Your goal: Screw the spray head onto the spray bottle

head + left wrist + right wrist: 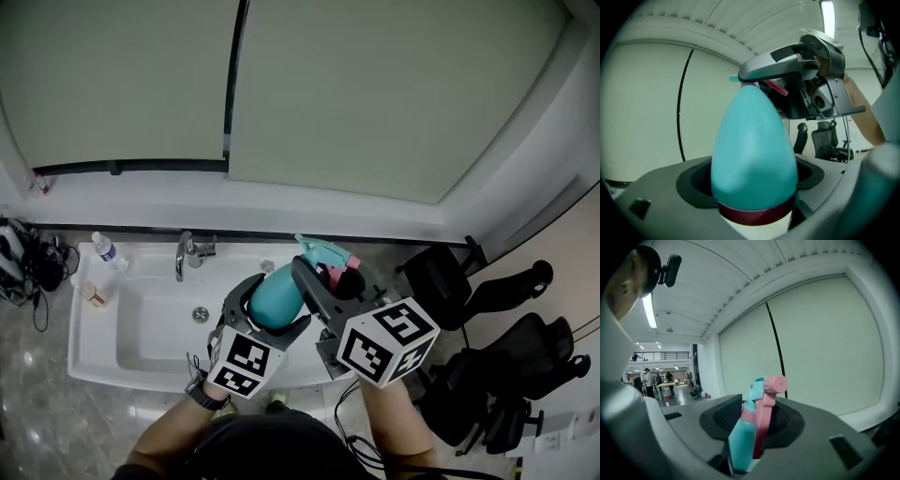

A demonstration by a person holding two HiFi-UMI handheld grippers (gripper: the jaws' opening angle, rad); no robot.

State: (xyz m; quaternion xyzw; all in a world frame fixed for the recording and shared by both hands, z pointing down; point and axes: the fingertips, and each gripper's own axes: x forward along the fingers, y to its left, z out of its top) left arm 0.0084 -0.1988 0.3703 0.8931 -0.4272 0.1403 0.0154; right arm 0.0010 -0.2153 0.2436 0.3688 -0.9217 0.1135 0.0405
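A teal, egg-shaped spray bottle [275, 296] with a dark red band [757, 213] low on its body sits between the jaws of my left gripper [272, 309], which is shut on it. My right gripper [334, 281] is shut on the teal and pink spray head [326, 257], seen close up as the spray head [757, 420] with its pink nozzle pointing up and right. Both are held above the sink's front edge. The head sits at the bottle's narrow top [751, 89]. The right gripper's jaws hide where the two meet.
Below lies a white sink [103, 361] with a chrome faucet [185, 255] and two small bottles [105, 249] at its left rim. Black office chairs [497, 375] stand at the right. Dark cables [23, 267] lie at the far left. Pale wall panels rise behind.
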